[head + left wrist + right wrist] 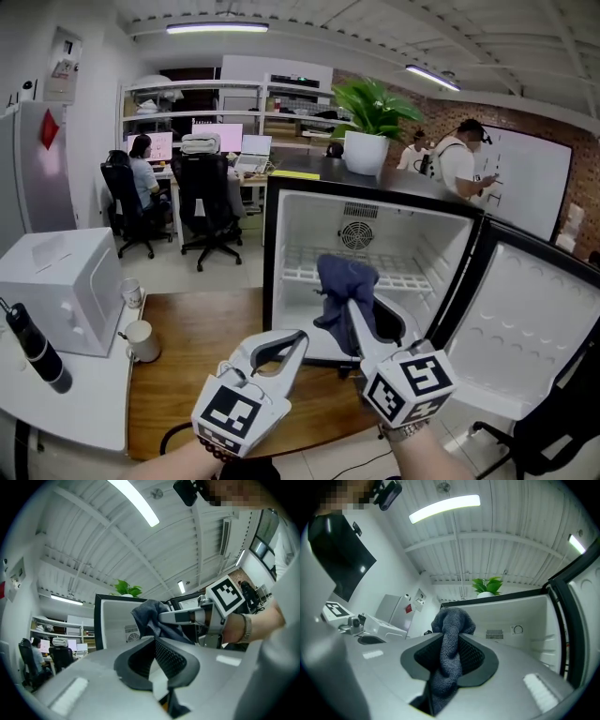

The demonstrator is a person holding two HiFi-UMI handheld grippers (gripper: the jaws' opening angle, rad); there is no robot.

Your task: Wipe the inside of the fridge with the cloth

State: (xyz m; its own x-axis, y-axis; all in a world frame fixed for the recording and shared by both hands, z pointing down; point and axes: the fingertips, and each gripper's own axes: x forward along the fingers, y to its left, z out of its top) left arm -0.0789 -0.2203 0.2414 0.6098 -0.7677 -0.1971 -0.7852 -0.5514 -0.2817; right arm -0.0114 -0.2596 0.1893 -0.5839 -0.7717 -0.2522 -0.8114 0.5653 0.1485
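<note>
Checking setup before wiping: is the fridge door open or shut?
Open: the door is swung out to the right, and the fridge shows its white inside and wire shelf.

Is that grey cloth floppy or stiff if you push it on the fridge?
Probably floppy: the cloth bunches above the right gripper and droops below its jaws. Likely light, since one pinch holds it up. Its fuzzy weave should drag, not slide, on the fridge.
</note>
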